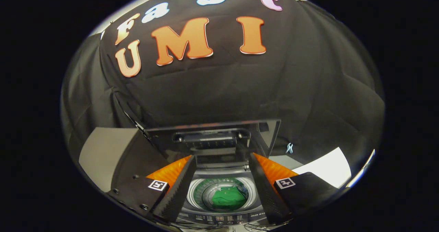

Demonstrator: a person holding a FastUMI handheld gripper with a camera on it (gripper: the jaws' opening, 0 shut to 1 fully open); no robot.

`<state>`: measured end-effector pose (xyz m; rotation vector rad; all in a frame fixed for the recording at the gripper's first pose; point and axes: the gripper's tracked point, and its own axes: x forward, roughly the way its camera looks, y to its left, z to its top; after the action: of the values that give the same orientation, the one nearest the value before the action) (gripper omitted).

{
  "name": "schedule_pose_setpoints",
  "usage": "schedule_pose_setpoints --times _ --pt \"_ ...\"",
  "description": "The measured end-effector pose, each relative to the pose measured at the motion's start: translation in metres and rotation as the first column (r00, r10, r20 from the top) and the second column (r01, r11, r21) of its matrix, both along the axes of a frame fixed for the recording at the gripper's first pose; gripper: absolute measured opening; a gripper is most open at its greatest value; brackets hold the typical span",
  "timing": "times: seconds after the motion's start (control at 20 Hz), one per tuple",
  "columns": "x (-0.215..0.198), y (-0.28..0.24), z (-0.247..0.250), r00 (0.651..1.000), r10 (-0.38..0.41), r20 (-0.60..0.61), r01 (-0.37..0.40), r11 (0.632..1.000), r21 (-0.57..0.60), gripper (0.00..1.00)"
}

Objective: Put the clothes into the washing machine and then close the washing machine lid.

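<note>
Two fingers of my gripper (pixel 222 187) are spreading wide apart, clamping on nothing, their ribbed black pads (pixel 178 187) framing the mouth of the washing machine (pixel 221 220) that is sitting just ahead of and below them. I am looking straight down into its round drum (pixel 197 194), and the green clothes (pixel 228 197) are lying bunched at the bottom of it, between my fingers as I see them but well beneath them and touching neither. Orange backing is showing behind each pad, and a square black-and-white marker (pixel 157 185) is sitting on each finger's black housing. Beyond my fingertips the lid (pixel 219 136) is standing raised, hinged up at the back of the machine, its dark underside facing me and leaning close to the black cloth wall (pixel 308 88). Along the near edge of the machine a strip of small control buttons (pixel 219 219) is showing, too small for me to make out. Off to my right a white sheet (pixel 329 168) is lying flat beside the machine
</note>
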<state>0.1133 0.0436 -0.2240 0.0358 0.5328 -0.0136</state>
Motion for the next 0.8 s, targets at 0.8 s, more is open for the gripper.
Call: schedule_pose_setpoints --times 0.8 --pt "0.114 0.026 0.023 0.996 0.036 0.082 -0.033 0.999 -0.043 0.99"
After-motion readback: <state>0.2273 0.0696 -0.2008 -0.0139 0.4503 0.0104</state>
